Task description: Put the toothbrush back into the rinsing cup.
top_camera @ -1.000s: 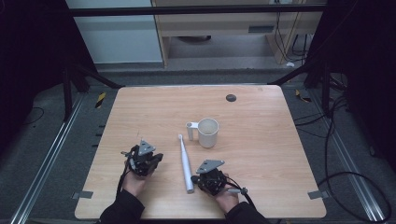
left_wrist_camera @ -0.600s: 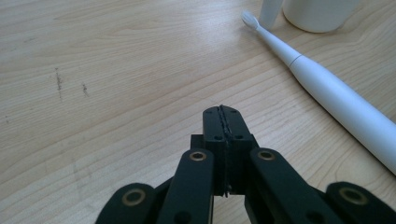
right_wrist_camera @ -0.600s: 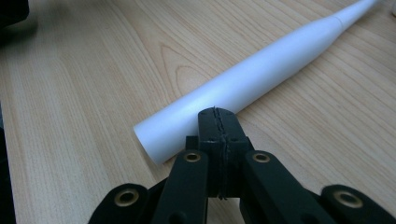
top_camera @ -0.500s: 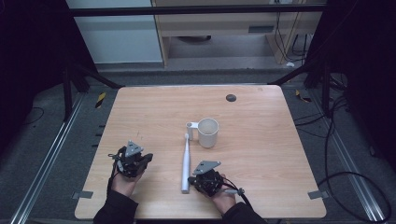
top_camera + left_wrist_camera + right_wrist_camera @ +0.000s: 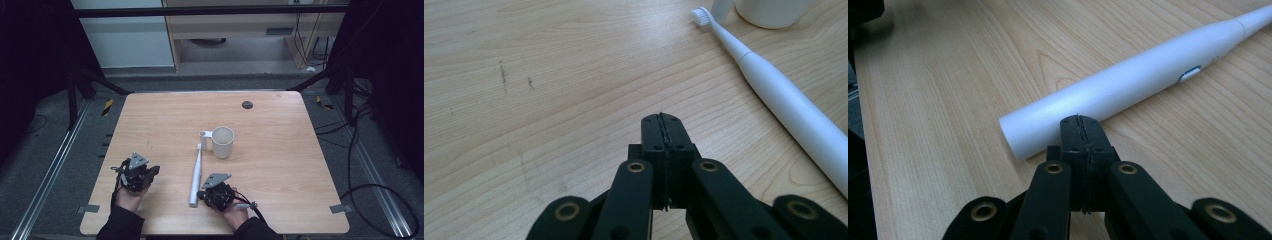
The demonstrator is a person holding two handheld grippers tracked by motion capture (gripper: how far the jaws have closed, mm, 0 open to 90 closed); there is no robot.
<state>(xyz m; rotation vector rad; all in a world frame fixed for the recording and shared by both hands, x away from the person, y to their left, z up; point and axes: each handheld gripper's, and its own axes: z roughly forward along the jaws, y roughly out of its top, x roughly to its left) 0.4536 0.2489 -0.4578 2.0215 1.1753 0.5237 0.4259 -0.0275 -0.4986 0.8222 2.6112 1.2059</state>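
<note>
table (image 5: 150, 125) | toothbrush (image 5: 196, 175) flat, beside mug (image 5: 222, 142) (white) | dark disc (image 5: 247, 105) far edge

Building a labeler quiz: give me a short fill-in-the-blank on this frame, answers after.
1. The toothbrush lies flat on the ___.
2. Its bristle end points toward the white ___.
3. The jaws of the left gripper are ___.
4. The gripper nearest the toothbrush's thick end is the ___ one.

Answers: table; cup; shut; right
</note>
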